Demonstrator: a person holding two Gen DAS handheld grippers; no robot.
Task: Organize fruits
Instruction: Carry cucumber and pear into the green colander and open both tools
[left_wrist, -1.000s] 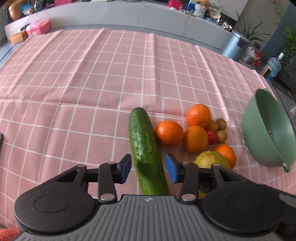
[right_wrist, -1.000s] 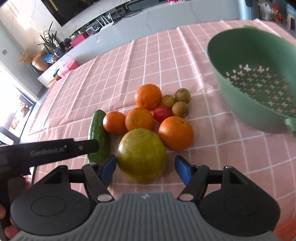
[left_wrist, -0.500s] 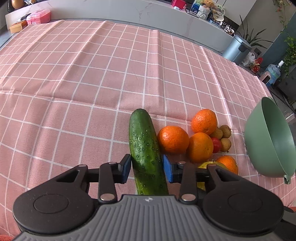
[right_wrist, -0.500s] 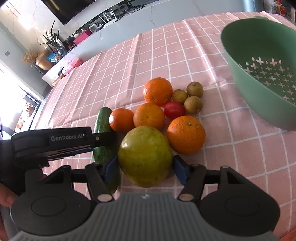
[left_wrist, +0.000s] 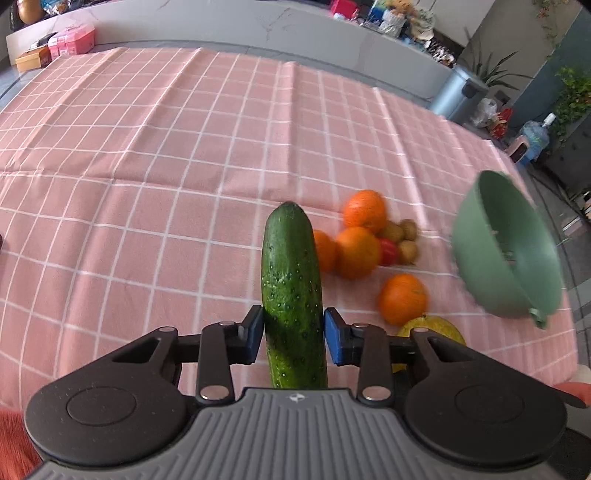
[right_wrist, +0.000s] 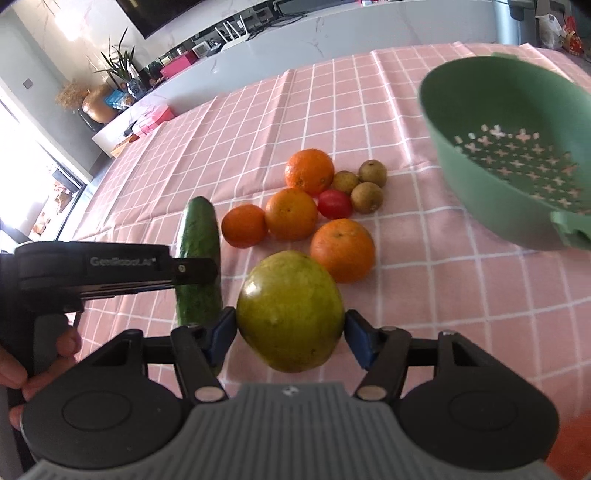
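Note:
A dark green cucumber (left_wrist: 290, 266) sits between the blue pads of my left gripper (left_wrist: 293, 332), whose jaws are closing and press on its sides; it hangs just above the cloth. My right gripper (right_wrist: 290, 328) is shut on a large green-yellow fruit (right_wrist: 290, 302), held a little off the table. Behind it lie several oranges (right_wrist: 291, 214), a small red tomato (right_wrist: 334, 204) and three small brown fruits (right_wrist: 365, 197). The left gripper (right_wrist: 110, 269) with the cucumber (right_wrist: 197, 236) also shows in the right wrist view. A green colander (right_wrist: 509, 147) stands to the right.
A pink checked tablecloth (left_wrist: 147, 184) covers the table. A person's hand (right_wrist: 22, 369) holds the left gripper's handle. Pink boxes (left_wrist: 72, 38) lie beyond the far left edge, and a grey bin (left_wrist: 458, 96) and plants stand past the far right corner.
The left jaws closed onto the cucumber and the right jaws onto the large green-yellow fruit. Both fruits have since come up off the cloth, leaving the oranges behind.

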